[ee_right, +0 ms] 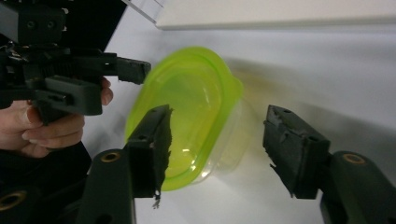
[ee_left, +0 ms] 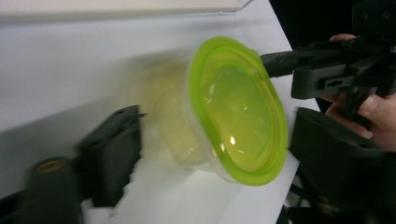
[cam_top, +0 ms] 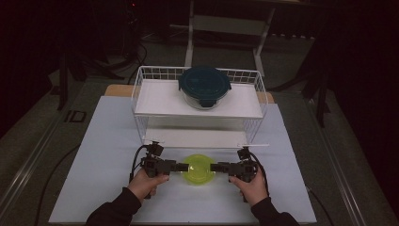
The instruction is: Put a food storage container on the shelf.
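Observation:
A clear tub with a lime-green lid point(cam_top: 198, 169) sits on the white table top point(cam_top: 103, 141), in front of the wire rack. My left gripper point(cam_top: 184, 166) comes at it level from the left, my right gripper point(cam_top: 214, 167) from the right. In the left gripper view, my left gripper point(ee_left: 217, 119) stands open with the tub point(ee_left: 233, 116) between its jaws, a gap showing beside the left jaw. In the right gripper view, my right gripper point(ee_right: 218, 114) is also open around the tub point(ee_right: 196, 107), with its right jaw clear of the tub's wall.
A white wire rack point(cam_top: 141, 89) with two shelves stands just behind the tub. A glass container with a dark teal lid point(cam_top: 204, 87) rests on its upper shelf. The lower shelf's front edge point(cam_top: 197, 143) lies close behind both grippers. Dark floor surrounds the table.

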Demonstrator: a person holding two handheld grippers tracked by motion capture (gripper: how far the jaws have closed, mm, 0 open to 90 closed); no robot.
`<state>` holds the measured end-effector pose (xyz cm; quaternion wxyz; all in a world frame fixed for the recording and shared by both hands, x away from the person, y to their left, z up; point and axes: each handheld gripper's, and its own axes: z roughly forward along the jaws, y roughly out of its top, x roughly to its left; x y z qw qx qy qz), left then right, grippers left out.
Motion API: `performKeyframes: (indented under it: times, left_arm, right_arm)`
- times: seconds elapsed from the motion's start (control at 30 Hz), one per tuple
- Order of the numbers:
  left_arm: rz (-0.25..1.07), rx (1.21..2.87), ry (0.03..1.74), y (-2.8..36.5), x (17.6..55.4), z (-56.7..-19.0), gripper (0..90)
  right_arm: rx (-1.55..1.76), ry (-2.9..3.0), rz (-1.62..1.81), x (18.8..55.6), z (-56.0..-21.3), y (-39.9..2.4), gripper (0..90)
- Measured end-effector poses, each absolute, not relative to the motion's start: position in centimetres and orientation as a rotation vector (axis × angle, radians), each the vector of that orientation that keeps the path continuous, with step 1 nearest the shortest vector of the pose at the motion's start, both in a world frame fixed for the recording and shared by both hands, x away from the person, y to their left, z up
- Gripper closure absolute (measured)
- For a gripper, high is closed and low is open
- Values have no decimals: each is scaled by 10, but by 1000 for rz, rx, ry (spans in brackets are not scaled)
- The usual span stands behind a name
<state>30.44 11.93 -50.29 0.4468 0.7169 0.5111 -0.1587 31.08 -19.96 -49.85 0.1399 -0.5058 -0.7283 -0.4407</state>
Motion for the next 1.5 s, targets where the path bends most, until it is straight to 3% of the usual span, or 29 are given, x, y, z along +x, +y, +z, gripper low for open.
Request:
performKeyframes:
  times: [0.23, 0.27, 0.33, 0.4, 0.9, 1.5]
  left_arm:
    - [-478, 1753, 1306, 120, 307, -510, 508]
    - [-485, 1769, 1306, 119, 307, -512, 569]
    - [-491, 1762, 1307, 119, 307, -513, 615]
    - [-491, 1756, 1301, 117, 306, -511, 707]
    - [-452, 1783, 1283, 114, 289, -501, 803]
    - [-375, 1786, 1182, 117, 272, -467, 808]
  right_arm:
    - [-1496, -2050, -1188, 312, -506, -195, 557]
    - [-1510, -2031, -1166, 311, -508, -194, 623]
    - [-1507, -2023, -1159, 311, -508, -193, 641]
    - [-1501, -1989, -1170, 311, -508, -194, 725]
    - [-1483, -2021, -1202, 297, -502, -195, 804]
    - [-1427, -2126, -1298, 278, -466, -194, 809]
